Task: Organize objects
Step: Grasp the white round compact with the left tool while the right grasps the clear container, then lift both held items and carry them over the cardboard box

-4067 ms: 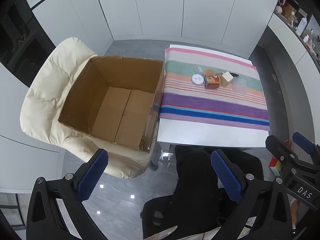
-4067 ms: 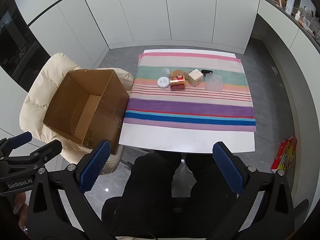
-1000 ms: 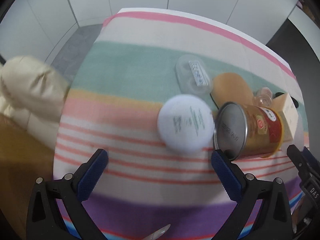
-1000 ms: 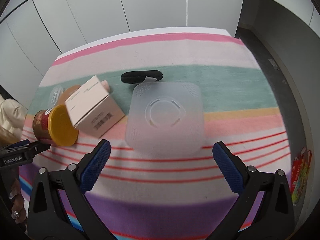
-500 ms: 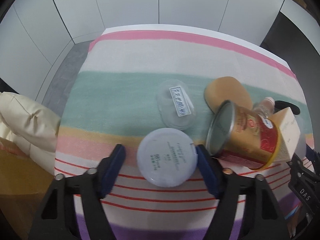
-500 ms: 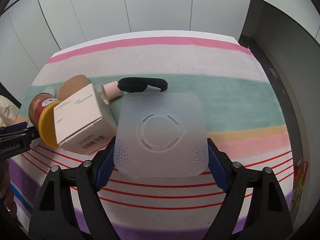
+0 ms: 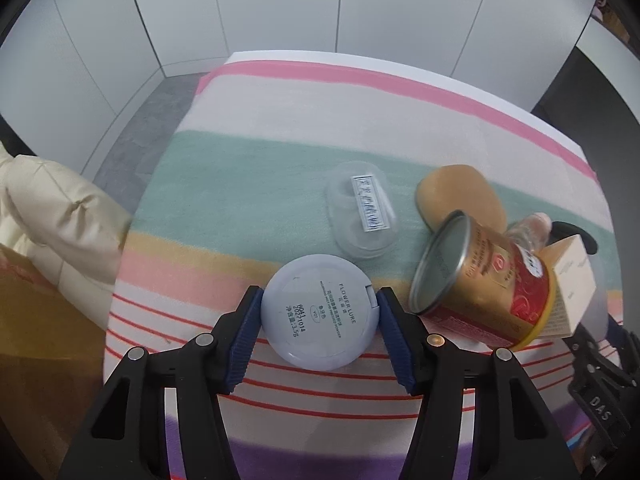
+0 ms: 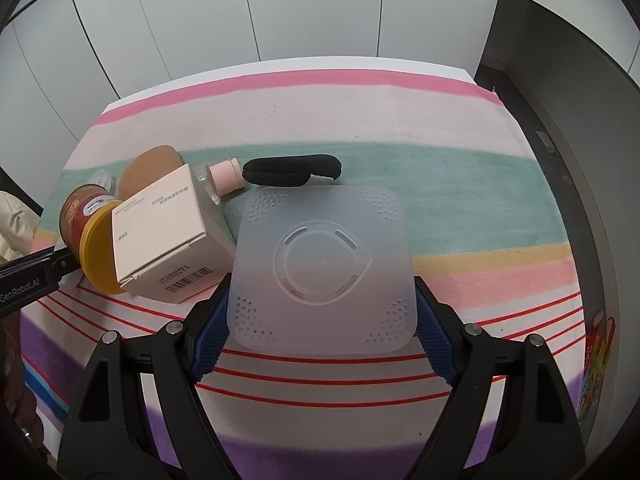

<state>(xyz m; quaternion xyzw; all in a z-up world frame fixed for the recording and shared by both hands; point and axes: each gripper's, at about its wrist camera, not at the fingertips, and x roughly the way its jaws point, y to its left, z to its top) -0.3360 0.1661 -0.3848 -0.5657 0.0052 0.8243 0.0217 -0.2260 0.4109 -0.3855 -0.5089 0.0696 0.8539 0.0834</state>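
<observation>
Closing in: both grippers are down on the striped cloth (image 8: pixel 400 120), each with its own object between the pads.
Left gripper (image 7: pixel 318 322): jaws closing on the round powder compact (image 7: pixel 318 312), blue pads touching its rim on both sides; the compact lies flat on the cloth, not lifted.
Right gripper (image 8: pixel 320 322): clamped across the near edge of the translucent square lid (image 8: pixel 322 268), a pad pressing each side; whether the lid has left the cloth I cannot tell.
Waiting their turn: the red and gold tin (image 7: pixel 480 280) on its side, touching the pale carton (image 8: pixel 164 240); a clear case (image 7: pixel 362 210), a tan pad (image 7: pixel 456 196), a small pink-capped bottle (image 8: pixel 224 176) and a black band (image 8: pixel 292 170) just behind.
Destination: my guess is the cardboard box (image 7: pixel 36 340), only its edge showing at the left beside the cream cushion (image 7: pixel 52 216).
Score so far: looks like the very start; no object seen put away, two grasps nearly set.
What's left: lift, carry and drop these two, then clear the rest.
</observation>
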